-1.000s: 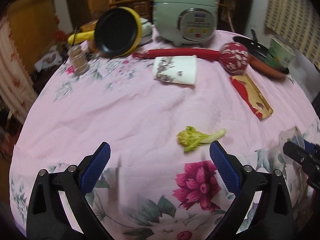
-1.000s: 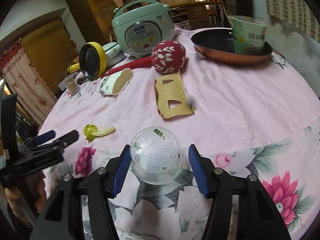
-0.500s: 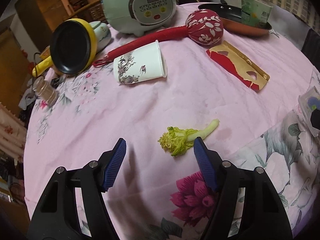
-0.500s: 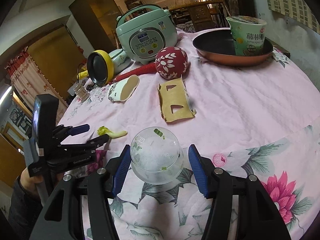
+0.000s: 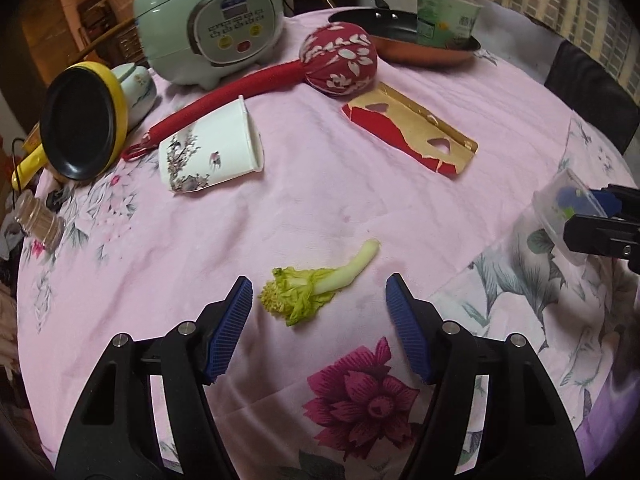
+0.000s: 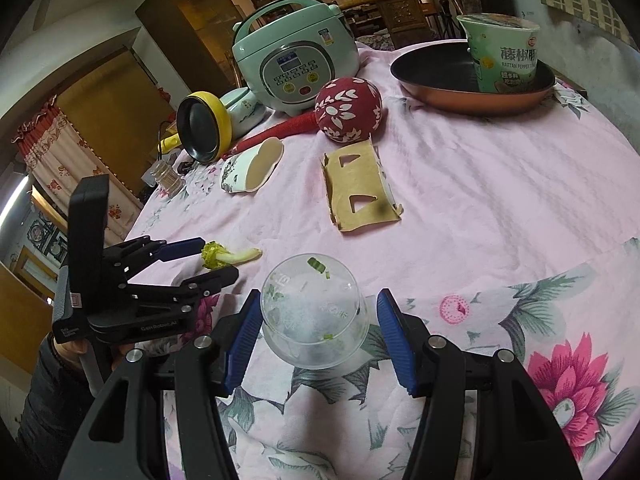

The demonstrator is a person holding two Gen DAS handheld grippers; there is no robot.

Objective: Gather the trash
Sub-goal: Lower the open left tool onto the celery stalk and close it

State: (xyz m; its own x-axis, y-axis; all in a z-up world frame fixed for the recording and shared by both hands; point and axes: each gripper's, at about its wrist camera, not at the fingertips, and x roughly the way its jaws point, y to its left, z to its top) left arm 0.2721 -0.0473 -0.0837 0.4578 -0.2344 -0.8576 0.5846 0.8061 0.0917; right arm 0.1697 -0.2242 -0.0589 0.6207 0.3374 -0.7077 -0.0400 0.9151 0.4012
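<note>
Green vegetable scrap [image 5: 316, 286] lying on pink tabletop [image 5: 304, 184], between spread blue pads of open left hand-held gripper [image 5: 319, 304], untouched. Clear plastic cup [image 6: 314, 312] between pads of right hand-held gripper [image 6: 316, 322]; contact cannot be told.

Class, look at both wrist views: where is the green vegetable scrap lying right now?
The vegetable scrap lies on the pink tablecloth between the open left gripper's fingers, below the tipped paper cup.
</note>
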